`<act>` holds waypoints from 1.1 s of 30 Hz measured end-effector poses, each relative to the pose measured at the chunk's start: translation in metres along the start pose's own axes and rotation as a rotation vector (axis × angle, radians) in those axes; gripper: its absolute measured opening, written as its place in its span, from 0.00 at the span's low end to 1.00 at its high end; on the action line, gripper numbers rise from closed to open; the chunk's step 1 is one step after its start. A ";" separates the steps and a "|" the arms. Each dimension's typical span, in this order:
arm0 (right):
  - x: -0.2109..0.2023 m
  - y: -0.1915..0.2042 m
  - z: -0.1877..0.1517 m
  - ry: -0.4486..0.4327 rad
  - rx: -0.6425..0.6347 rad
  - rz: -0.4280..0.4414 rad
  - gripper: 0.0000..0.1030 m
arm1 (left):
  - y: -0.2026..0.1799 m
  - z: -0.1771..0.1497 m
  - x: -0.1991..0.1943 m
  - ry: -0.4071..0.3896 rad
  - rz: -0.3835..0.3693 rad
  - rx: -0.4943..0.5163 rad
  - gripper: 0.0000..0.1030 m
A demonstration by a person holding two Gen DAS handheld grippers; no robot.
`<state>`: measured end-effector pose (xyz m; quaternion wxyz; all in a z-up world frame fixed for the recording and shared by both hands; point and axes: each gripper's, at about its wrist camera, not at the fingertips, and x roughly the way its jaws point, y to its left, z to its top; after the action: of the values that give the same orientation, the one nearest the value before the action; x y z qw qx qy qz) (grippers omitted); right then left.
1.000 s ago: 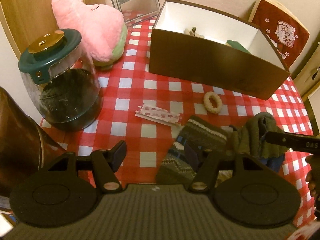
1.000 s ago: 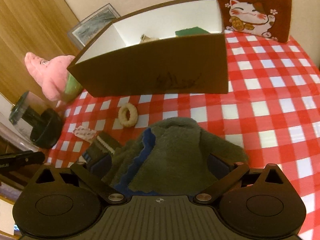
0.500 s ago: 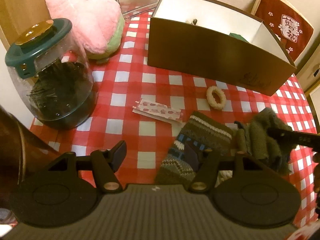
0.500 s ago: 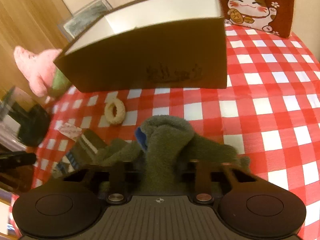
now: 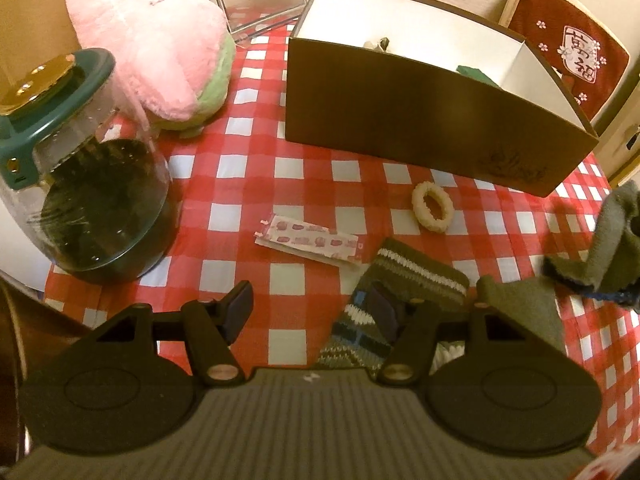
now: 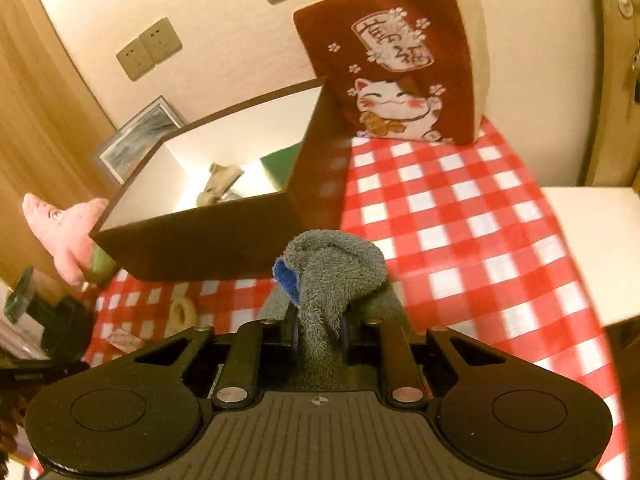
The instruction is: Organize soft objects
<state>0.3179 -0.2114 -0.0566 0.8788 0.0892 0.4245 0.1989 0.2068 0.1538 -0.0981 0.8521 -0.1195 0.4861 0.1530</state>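
A: Start big. What fills the frames?

B: The surface (image 5: pixel 256 168) under a red-and-white check cloth. On it, upper centre of the left wrist view, the brown box (image 5: pixel 420 120) with white inside walls; a green item and a pale one lie in it.

A: And around it?

B: A pink plush (image 5: pixel 160 52) upper left, touching the glass jar (image 5: pixel 92 184) with a teal lid at the left edge. A red cat cushion (image 6: pixel 404 68) leans on the wall, upper centre of the right wrist view.

A: The soft things?

B: The grey towel (image 6: pixel 332 280) (blue edge showing) sits at centre of the right wrist view, clenched in the right claw (image 6: pixel 320 336), lifted off the cloth, just in front of the box's near corner. A striped knit sock (image 5: pixel 396 300) lies flat at lower centre of the left view.

A: Left claw?

B: The left claw (image 5: pixel 316 312) is released, 2 fingers spread wide, nothing between them; its right finger overlaps the sock.

A: Smaller bits?

B: A patterned packet (image 5: pixel 312 240) mid-frame, then a cream scrunchie (image 5: pixel 432 206) near the box front.
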 end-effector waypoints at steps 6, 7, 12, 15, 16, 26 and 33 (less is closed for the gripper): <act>0.012 0.006 -0.009 0.051 -0.135 -0.128 0.19 | -0.004 0.007 0.017 0.022 -0.020 -0.020 0.59; 0.016 0.008 -0.012 0.062 -0.147 -0.142 0.19 | -0.005 0.008 0.020 0.028 -0.021 -0.026 0.59; 0.038 0.002 -0.026 0.106 -0.131 -0.172 0.19 | -0.005 0.017 0.037 0.070 -0.044 -0.105 0.59; 0.044 -0.002 -0.025 0.116 -0.121 -0.175 0.19 | -0.003 0.024 0.049 0.083 -0.055 -0.153 0.59; 0.046 -0.004 -0.023 0.118 -0.118 -0.177 0.19 | -0.002 0.026 0.052 0.084 -0.054 -0.166 0.59; 0.059 -0.013 -0.021 0.131 -0.080 -0.184 0.19 | 0.000 0.045 0.085 0.121 0.010 -0.226 0.60; 0.061 -0.012 -0.021 0.128 -0.074 -0.188 0.19 | -0.008 0.047 0.092 0.112 0.073 -0.071 0.58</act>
<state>0.3390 -0.1963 -0.1170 0.8675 0.0037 0.4784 0.1366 0.2914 0.1763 -0.1535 0.8127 -0.1403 0.5311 0.1943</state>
